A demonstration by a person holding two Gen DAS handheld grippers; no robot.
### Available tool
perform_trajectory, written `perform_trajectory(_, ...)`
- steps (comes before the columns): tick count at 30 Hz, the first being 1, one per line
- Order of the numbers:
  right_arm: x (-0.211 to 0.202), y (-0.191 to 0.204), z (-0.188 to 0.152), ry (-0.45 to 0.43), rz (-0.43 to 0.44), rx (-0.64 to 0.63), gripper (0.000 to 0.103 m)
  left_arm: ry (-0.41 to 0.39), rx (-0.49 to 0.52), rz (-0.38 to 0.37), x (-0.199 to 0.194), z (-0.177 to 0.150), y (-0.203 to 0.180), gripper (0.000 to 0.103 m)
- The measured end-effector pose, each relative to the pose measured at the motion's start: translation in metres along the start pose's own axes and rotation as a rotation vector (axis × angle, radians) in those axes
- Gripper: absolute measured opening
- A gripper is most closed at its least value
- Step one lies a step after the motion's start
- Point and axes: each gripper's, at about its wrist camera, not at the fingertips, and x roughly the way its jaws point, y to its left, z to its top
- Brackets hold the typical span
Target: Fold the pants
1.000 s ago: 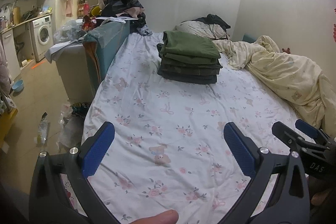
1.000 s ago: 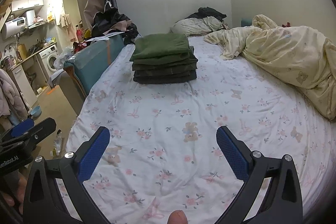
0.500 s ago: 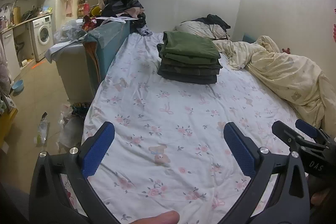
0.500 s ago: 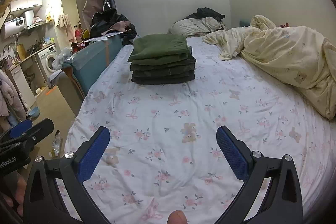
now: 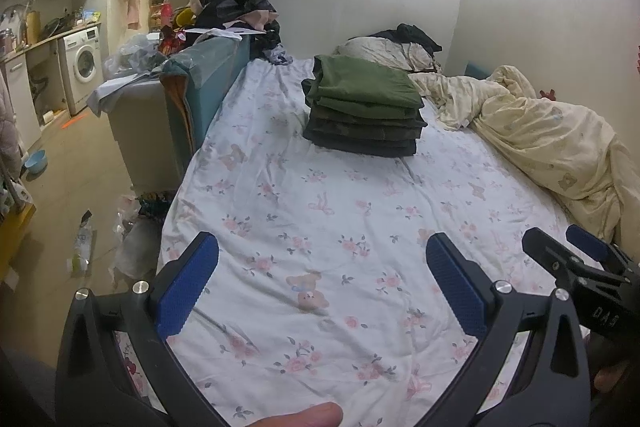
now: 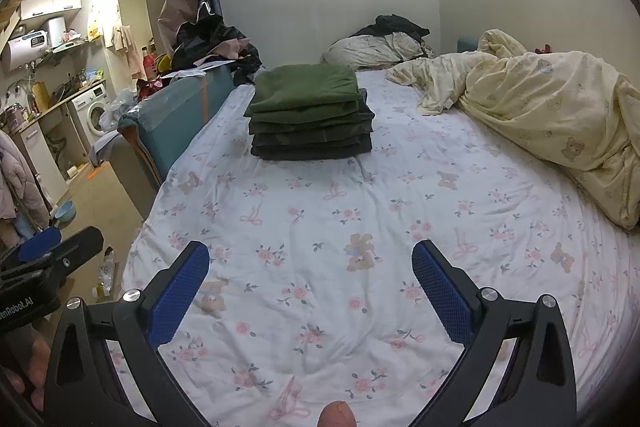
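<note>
A neat stack of folded pants (image 5: 362, 111) (image 6: 310, 113), green on top and dark grey below, rests on the floral bed sheet (image 5: 320, 227) (image 6: 340, 227) toward the far side. My left gripper (image 5: 320, 291) hovers open over the near part of the sheet, nothing between its blue pads. My right gripper (image 6: 310, 291) is likewise open and empty over the near sheet, well short of the stack. Each gripper shows at the edge of the other's view.
A crumpled yellow duvet (image 5: 540, 139) (image 6: 552, 115) fills the bed's right side. Pillows and dark clothes (image 6: 384, 39) lie at the head. A teal padded unit (image 5: 200, 83) piled with clutter borders the bed's left edge. A washing machine (image 5: 82, 67) and floor litter lie left.
Both views have shifted only slightly; the right wrist view has drifted a little so the stack sits marginally left. Both grippers stay open and empty.
</note>
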Motion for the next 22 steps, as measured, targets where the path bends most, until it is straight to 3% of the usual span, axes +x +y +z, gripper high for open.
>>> perform_trajectory(22,-0.0001,0.002,-0.0021,0.0,-0.002,-0.002,0.103,-0.006,0.01,0.001,0.0001,-0.0021,-0.0002,0.102)
